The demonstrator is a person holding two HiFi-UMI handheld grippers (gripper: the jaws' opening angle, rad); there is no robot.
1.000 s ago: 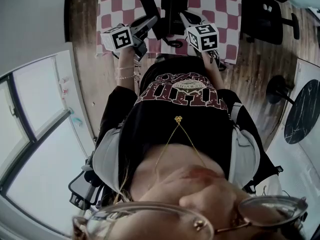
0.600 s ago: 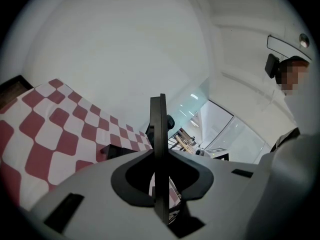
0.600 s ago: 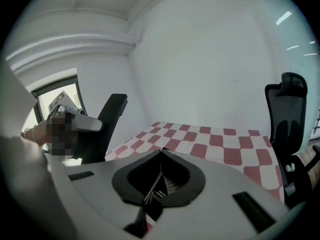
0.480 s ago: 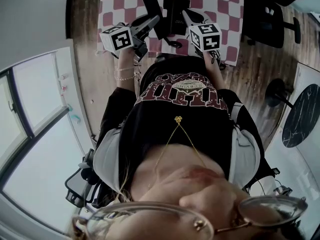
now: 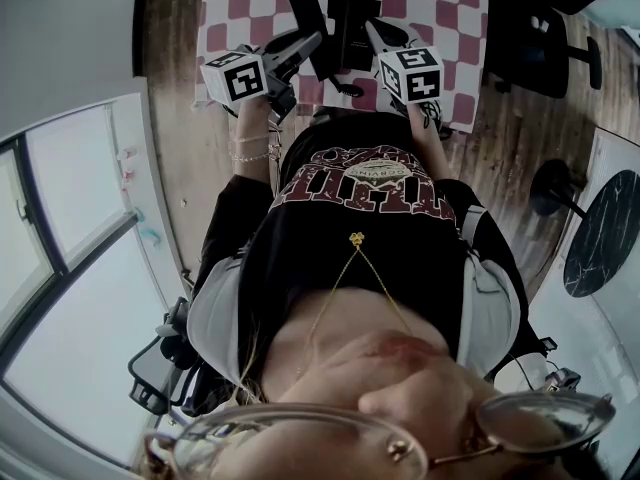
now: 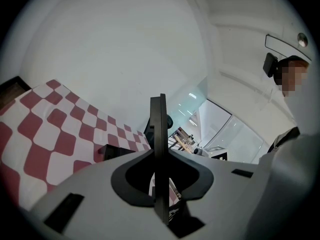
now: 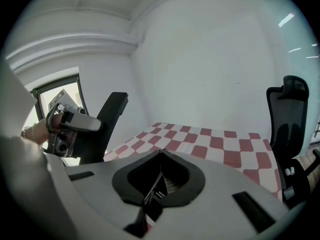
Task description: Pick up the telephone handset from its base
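Note:
In the head view the black telephone handset is tilted up at the left of the black telephone base. My left gripper is shut on it. Seen from that gripper, the handset stands edge-on as a thin black slab between the jaws. The right gripper view shows the handset raised above the cloth in the left gripper. My right gripper is at the base's right edge. A dark piece of the base, with a label and a grille, sits between its jaws.
A red-and-white checked cloth covers the table. A black office chair stands on the wooden floor at the right, also seen as chair. A round dark table is further right, and a window is at the left.

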